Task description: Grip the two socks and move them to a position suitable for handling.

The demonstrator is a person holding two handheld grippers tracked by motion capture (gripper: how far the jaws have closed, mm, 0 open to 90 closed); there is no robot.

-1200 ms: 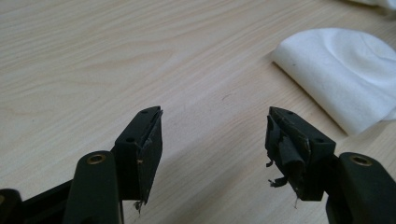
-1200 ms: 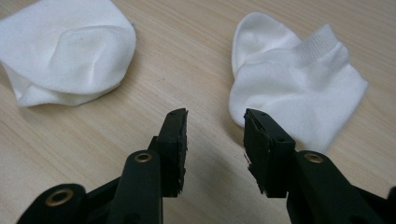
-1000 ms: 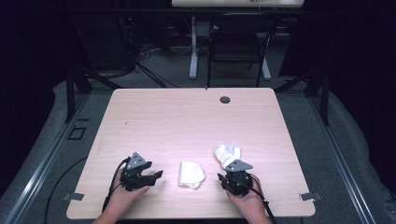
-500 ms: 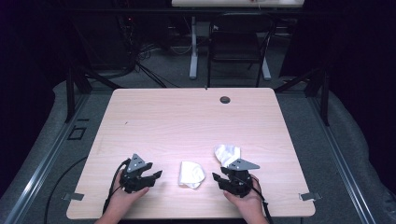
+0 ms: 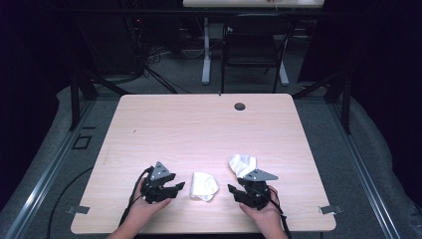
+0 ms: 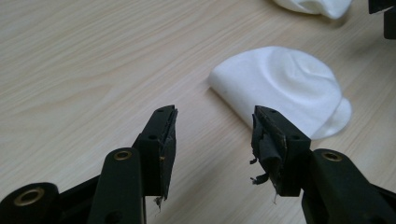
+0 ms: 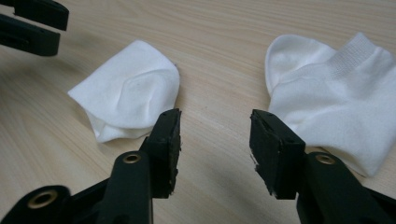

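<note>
Two white socks lie on the desk (image 5: 199,124) near its front edge. The folded sock (image 5: 204,185) is seen between the two tools, just beside the left tool (image 5: 171,188), whose jaws are spread wide and hold nothing. In the left gripper view the folded sock (image 6: 285,88) lies ahead and to the right of the jaws, its long axis slanting across them.

The second sock (image 5: 241,164) lies just beyond the right tool (image 5: 238,190), which is likewise spread wide and empty; its ribbed cuff (image 7: 355,49) is seen ahead right of the jaws.

Against the earlier frames, the right tool is found turned more toward the folded sock; both socks are unmoved.
</note>
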